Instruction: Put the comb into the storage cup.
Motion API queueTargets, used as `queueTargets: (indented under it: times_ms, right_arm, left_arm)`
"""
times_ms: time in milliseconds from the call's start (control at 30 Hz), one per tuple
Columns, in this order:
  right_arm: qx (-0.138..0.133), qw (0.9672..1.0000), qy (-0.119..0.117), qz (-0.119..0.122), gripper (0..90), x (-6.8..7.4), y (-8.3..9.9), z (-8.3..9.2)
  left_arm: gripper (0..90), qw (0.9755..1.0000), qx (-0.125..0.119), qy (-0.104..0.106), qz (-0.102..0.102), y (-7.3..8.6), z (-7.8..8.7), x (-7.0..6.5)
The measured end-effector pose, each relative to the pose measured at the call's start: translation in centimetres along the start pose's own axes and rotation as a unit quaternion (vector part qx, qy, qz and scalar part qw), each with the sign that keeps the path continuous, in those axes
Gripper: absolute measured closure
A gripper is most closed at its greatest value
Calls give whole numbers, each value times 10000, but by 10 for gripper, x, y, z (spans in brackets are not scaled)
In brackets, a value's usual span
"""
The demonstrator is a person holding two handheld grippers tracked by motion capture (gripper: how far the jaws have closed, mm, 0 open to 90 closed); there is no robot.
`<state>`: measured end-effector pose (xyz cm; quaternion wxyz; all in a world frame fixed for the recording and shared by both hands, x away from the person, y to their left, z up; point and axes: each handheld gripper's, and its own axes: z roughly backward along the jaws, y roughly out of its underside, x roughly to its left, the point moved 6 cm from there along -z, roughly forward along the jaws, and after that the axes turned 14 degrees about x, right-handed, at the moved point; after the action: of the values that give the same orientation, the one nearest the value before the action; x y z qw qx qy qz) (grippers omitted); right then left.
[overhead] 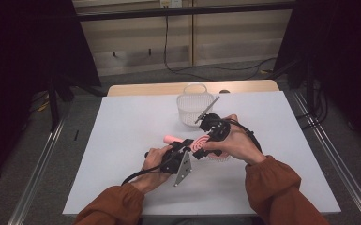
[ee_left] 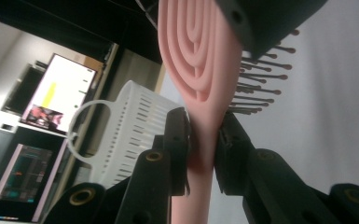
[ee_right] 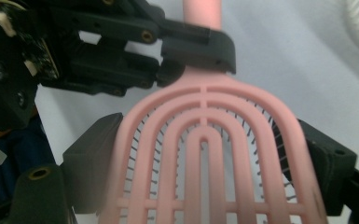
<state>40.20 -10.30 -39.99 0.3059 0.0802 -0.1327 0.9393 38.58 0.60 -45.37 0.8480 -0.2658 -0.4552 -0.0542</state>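
Above the worktop (overhead: 122, 131) middle, the left hand-held gripper (ee_left: 200, 140) pinches the pink hairbrush (ee_right: 205, 149) at its neck while the right hand-held gripper (ee_right: 205, 158) clamps the head; release one only once the other holds firm

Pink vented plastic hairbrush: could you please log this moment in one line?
pink vented plastic hairbrush | handle: left gripper shut | head: right gripper shut | above table

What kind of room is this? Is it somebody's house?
Probably not a house; it looks like a lab or recording room. A white table stands between dark curtains with cables on the floor, and computer screens glow nearby.
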Motion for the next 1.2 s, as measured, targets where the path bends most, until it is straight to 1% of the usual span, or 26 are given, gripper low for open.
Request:
queueTargets:
  times_ms: [100, 133, 167, 200, 233, 267, 333, 367, 400, 467, 500, 533, 567, 633, 667, 700, 733, 767, 800, 833, 900, 933, 1000, 1100, 1200]
  right_arm:
    - [105, 9999, -7, -41, 176, 0, 0, 2]
    - [135, 9999, -18, -27, 169, 0, 0, 2]
    - [170, 9998, -37, -61, 159, 0, 0, 2]
    - [188, 9998, -71, -38, 150, 0, 1, 2]
    - [163, 9998, -101, -5, 143, 0, 1, 3]
    - [141, 9998, -128, -19, 139, 1, 0, 3]
    - [127, 9998, -129, 3, 129, 1, 0, 3]
    - [131, 9999, -100, 0, 127, 2, 0, 3]
    - [121, 9999, -71, 12, 123, 2, 0, 4]
    - [67, 10000, -68, -20, 120, 3, 0, 5]
    - [37, 10000, -70, 15, 119, 3, 0, 6]
    - [0, 10000, -55, 19, 120, 3, 0, 7]
    - [-33, 10000, -15, 11, 119, 2, 0, 8]
    - [-134, 9999, 41, 51, 107, 2, 1, 12]
    - [-158, 9998, 76, 61, 104, 2, 1, 14]
    - [-200, 9997, 119, 66, 102, 1, 1, 15]
    - [-223, 9995, 181, 89, 91, 1, 2, 17]
    - [-252, 9994, 227, 77, 85, 0, 2, 19]
    - [-307, 9992, 218, 92, 85, 0, 3, 20]
    - [-348, 9991, 221, 110, 86, 0, 3, 22]
    - [-509, 9983, 288, 73, 77, -1, 5, 26]
    - [-533, 9981, 310, 7, 75, -2, 6, 28]
    - [-678, 9971, 349, -64, 70, -4, 8, 31]
    - [-792, 9963, 332, -36, 73, -4, 11, 36]
    - [-912, 9951, 390, -60, 75, -4, 13, 40]
  left_arm:
    - [787, 10000, 28, 70, 21, -2, 0, 0]
    - [789, 9999, -21, 74, 67, -2, 0, 0]
    - [792, 9999, -54, 99, 116, -2, 0, 0]
    - [793, 9999, -38, 103, 121, -1, 0, 1]
    - [794, 9999, -32, 105, 115, -1, 0, 1]
    - [795, 9998, -40, 126, 155, -1, 0, 1]
    - [796, 9999, 5, 106, 136, 0, 0, 1]
    - [796, 9997, 10, 135, 191, 0, -1, 1]
    - [796, 9993, -62, 162, 326, -1, -1, 0]
    - [798, 9993, -57, 161, 334, -1, -1, 0]
    - [799, 9993, -22, 150, 339, 0, 0, 1]
    - [799, 9991, -24, 163, 389, 0, -1, 2]
    - [801, 9994, 39, 140, 328, 1, 0, 2]
    - [802, 9992, 36, 209, 353, 3, -3, 1]
    - [803, 9995, 145, 188, 186, 5, -3, 1]
    - [804, 9994, 168, 230, 214, 6, -3, 0]
    - [804, 9991, 100, 273, 322, 5, -4, -1]
    - [804, 9991, 136, 271, 283, 5, -4, -1]
    - [805, 9989, 110, 299, 343, 5, -4, -1]
    - [805, 9989, 176, 286, 312, 6, -4, 1]
    - [805, 9988, 202, 290, 345, 7, -3, 2]
    - [805, 9981, 150, 325, 495, 7, -4, 2]
    - [806, 9972, 192, 385, 604, 9, -5, 2]
    - [806, 9964, 207, 421, 713, 10, -6, 4]
    - [807, 9959, 295, 433, 734, 13, -5, 6]
